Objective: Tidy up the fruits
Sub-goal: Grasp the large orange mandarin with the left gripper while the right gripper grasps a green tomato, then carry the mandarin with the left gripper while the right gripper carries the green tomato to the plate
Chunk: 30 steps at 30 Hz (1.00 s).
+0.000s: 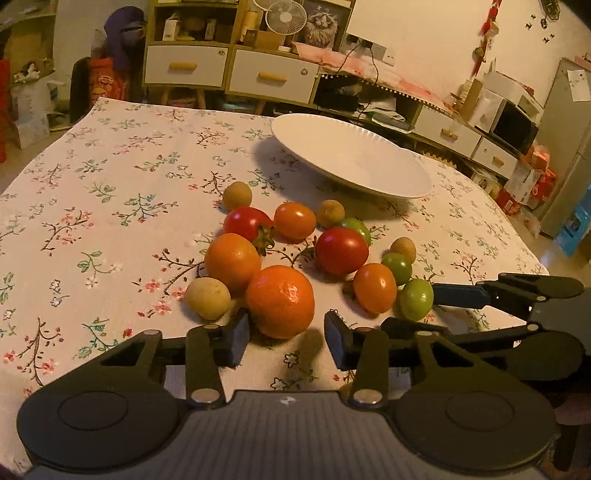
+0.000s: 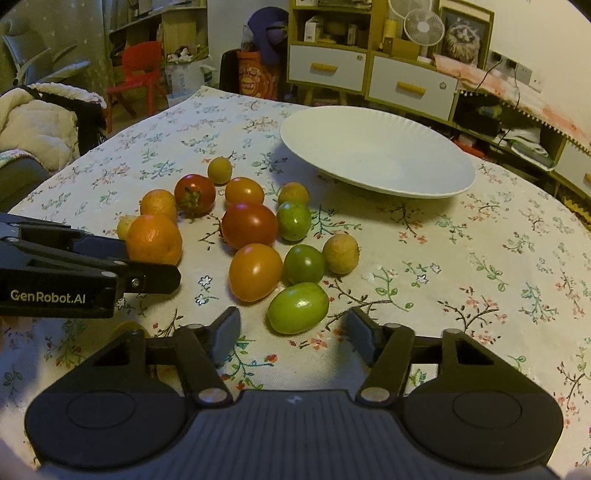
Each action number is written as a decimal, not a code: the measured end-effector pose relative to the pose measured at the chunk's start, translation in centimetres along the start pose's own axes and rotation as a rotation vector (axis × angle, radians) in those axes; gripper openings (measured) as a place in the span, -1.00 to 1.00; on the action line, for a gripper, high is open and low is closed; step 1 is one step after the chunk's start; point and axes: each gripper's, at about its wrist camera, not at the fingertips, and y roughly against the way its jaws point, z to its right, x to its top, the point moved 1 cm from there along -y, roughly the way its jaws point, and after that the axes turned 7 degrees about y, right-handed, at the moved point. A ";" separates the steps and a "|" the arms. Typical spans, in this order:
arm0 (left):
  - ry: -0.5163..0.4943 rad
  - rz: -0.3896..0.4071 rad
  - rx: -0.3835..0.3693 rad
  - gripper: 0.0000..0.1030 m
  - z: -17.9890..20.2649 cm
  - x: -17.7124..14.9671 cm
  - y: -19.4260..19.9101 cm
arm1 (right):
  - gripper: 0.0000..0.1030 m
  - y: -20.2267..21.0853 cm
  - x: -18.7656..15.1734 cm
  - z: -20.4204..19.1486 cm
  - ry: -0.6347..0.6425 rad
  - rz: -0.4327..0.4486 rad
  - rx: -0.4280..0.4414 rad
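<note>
Floral tablecloth [image 2: 480, 280]; gripper [image 2: 155, 275] marked "GenRobot.AI"

A cream floral-printed tablecloth [image 1: 110, 177] is covering the table. Behind it, a yellow-framed wooden cabinet with white drawers [image 1: 229, 70] is standing against the wall, bearing a small white desk fan [image 1: 286, 16]. A red plastic chair [image 2: 138, 70] is sitting further off.

Both fisheye cameras sat close above the worktop [image 1: 110, 177], tilted downward and facing the far cabinets [image 1: 229, 70]. The left view looked from the left, the right from the right; both shared the fruit cluster [image 2: 251, 225] and white plate [image 2: 376, 151].
</note>
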 end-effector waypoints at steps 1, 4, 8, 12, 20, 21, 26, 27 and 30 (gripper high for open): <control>0.002 0.001 0.002 -0.31 -0.1 0.0 0.0 | 0.02 0.0 0.0 0.0 -0.001 0.003 -0.001; 0.008 0.002 0.007 -0.37 -0.2 0.1 -0.1 | -0.10 0.1 0.1 0.0 0.001 0.010 -0.005; 0.017 0.001 0.011 -0.37 -0.4 0.2 -0.1 | -0.19 0.0 0.2 -0.2 0.006 0.016 -0.011; 0.024 0.002 0.013 -0.37 -0.4 0.3 -0.2 | -0.27 0.0 0.2 -0.2 0.006 0.020 -0.015; 0.009 0.022 0.030 -0.40 -0.2 0.2 -0.1 | -0.40 0.0 0.2 -0.2 0.010 0.021 -0.021; 0.008 0.022 0.029 -0.40 -0.2 0.2 -0.1 | -0.40 0.0 0.2 -0.2 0.014 0.021 -0.021; 0.006 0.025 0.016 -0.41 -0.1 0.5 0.3 | -0.41 0.2 0.3 0.0 0.006 0.010 -0.023; 0.004 0.026 0.010 -0.41 0.0 0.6 0.4 | -0.41 0.3 0.3 0.0 0.003 0.006 -0.026; -0.004 0.027 0.000 -0.41 0.2 0.7 0.7 | -0.41 0.4 0.3 0.4 -0.019 -0.005 -0.030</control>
